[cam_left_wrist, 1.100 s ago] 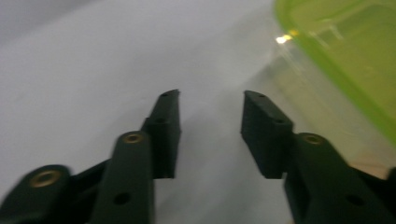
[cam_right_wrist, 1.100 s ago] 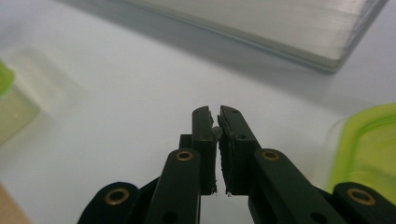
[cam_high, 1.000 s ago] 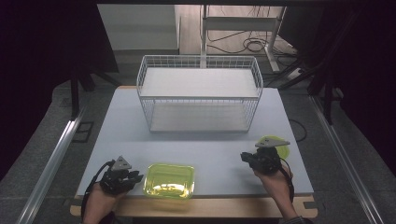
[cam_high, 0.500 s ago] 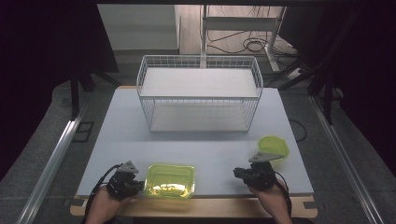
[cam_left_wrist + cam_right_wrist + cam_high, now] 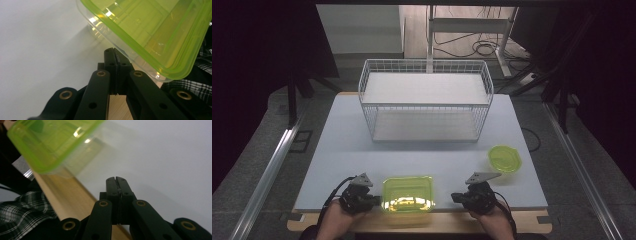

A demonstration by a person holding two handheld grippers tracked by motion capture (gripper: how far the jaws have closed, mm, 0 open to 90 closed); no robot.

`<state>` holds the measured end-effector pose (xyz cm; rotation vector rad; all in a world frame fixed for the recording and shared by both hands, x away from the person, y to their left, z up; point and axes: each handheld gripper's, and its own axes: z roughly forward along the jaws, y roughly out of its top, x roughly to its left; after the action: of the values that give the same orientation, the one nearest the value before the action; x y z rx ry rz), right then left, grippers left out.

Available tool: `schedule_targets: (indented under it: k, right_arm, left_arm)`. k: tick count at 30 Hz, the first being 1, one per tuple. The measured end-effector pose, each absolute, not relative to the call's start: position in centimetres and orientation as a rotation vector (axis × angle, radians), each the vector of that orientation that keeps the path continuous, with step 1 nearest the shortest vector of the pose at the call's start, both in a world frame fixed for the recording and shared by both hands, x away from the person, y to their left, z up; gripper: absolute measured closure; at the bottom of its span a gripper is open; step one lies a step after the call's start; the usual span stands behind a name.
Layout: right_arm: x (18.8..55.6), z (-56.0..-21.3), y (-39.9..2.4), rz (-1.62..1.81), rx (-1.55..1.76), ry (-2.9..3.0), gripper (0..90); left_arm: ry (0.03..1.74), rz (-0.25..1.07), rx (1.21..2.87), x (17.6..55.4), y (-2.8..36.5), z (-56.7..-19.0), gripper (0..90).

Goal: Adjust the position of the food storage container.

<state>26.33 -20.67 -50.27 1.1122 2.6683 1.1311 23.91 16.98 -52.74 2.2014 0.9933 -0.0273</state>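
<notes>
Mid desk [image 5: 337,145] is open: I can run either tool across the band between the white wire basket [image 5: 424,102] at the back and the near edge. Blockers: green translucent rectangular plastic container [image 5: 408,193] at front centre, small round green plastic lid [image 5: 504,158] near the right edge.

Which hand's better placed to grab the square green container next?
Probably left. The left tongs, shut, sit right at the container wall; the right tongs, also shut, stand apart from it.
</notes>
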Motion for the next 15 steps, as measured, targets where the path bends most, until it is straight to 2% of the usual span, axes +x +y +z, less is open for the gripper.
schedule_targets:
  k: [6, 15]
  right_arm:
    - [25.6, -50.7, -19.7, 1.113, 1.082, 2.717, 89.0]
    - [26.5, -50.5, -19.6, 1.103, 1.095, 2.695, 88.8]
  left_arm:
    - [0.956, -0.045, 2.197, 24.0, 15.5, -52.7, 89.9]
    - [0.911, -0.069, 2.201, 24.0, 13.8, -52.8, 89.9]
